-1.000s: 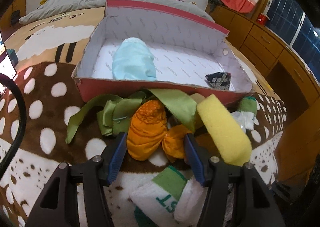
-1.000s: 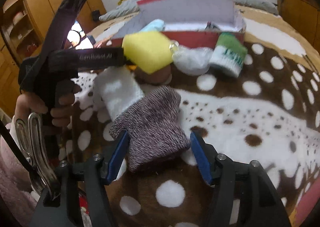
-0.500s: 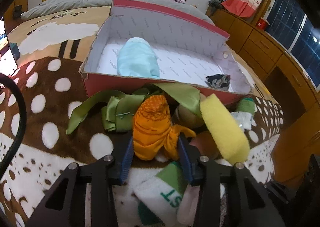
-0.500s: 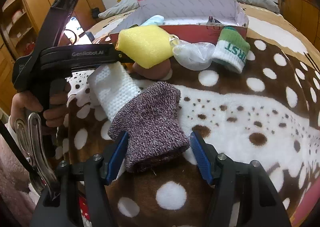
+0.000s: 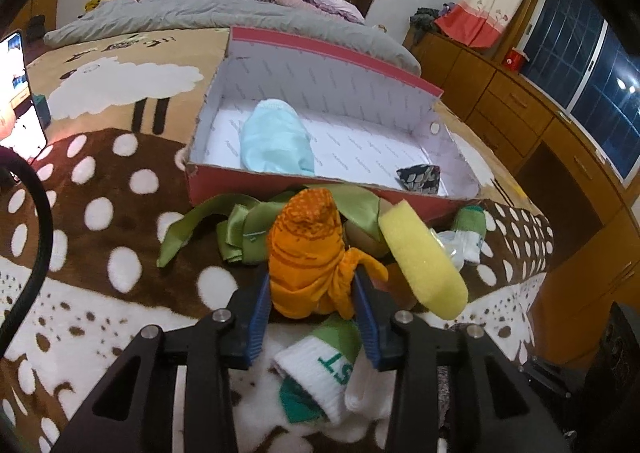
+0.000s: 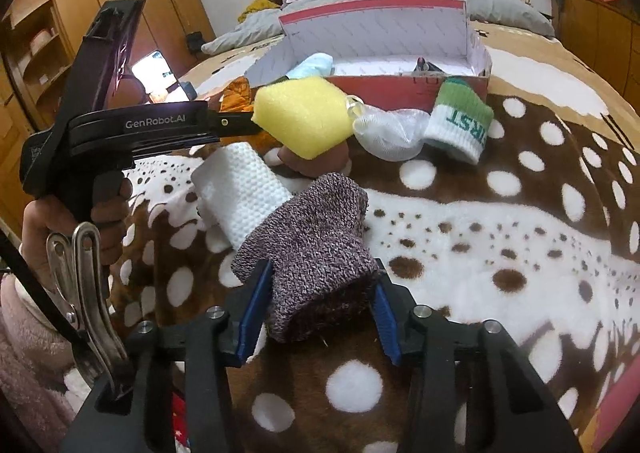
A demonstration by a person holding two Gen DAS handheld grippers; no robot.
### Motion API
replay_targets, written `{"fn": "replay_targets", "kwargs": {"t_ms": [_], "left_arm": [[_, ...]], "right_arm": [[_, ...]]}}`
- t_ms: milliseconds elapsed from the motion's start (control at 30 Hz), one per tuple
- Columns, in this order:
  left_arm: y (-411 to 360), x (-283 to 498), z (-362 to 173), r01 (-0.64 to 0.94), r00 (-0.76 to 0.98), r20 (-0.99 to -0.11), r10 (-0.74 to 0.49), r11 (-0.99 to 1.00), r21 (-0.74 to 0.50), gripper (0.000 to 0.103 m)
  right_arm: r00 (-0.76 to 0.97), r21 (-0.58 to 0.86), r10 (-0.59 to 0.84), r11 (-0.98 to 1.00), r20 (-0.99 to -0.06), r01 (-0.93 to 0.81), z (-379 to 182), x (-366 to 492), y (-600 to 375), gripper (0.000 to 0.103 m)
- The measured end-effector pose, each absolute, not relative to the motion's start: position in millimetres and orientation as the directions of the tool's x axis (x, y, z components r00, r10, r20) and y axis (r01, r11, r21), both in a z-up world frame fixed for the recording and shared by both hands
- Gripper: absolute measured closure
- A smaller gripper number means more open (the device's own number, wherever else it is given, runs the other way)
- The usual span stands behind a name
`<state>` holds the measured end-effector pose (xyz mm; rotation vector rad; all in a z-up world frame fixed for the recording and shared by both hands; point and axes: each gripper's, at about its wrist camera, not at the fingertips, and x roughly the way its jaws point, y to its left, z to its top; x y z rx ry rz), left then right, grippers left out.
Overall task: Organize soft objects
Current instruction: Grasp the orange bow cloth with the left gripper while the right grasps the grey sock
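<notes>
Left claw (image 5: 312, 301) angled down, jaws closing, pads pinching orange cloth (image 5: 306, 253) just in front of the red box (image 5: 320, 189). Right claw (image 6: 318, 307) angled down, jaws closing on purple knit sock (image 6: 316, 249), well short of the box on spotted blanket (image 6: 500, 221).

My left gripper (image 5: 312, 317) points down, jaws closing, pads pressing an orange cloth (image 5: 308, 253). My right gripper (image 6: 318, 313) tilts down too, jaws closing around a purple sock (image 6: 316, 249). My left hand (image 6: 72, 221) squeezes its handle.
</notes>
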<state>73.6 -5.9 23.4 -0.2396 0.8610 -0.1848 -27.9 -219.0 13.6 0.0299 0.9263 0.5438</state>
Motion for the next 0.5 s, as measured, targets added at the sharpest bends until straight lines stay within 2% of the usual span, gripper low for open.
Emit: {"fn": "replay_targets", "kwargs": {"t_ms": [167, 500], "left_arm": [[-2.2, 68.3, 29.4, 0.058, 0.652, -0.717, -0.247, 0.959, -0.278, 0.063], [0.1, 54.9, 42.3, 0.065, 0.677, -0.694, -0.246, 0.959, -0.276, 0.063]], "right_arm": [[0.506, 0.247, 0.461, 0.867, -0.729, -0.433, 21.5, -38.3, -220.1, 0.071], [0.551, 0.216, 0.461, 0.866, -0.696, -0.451, 41.1, -48.1, -215.3, 0.076]]}}
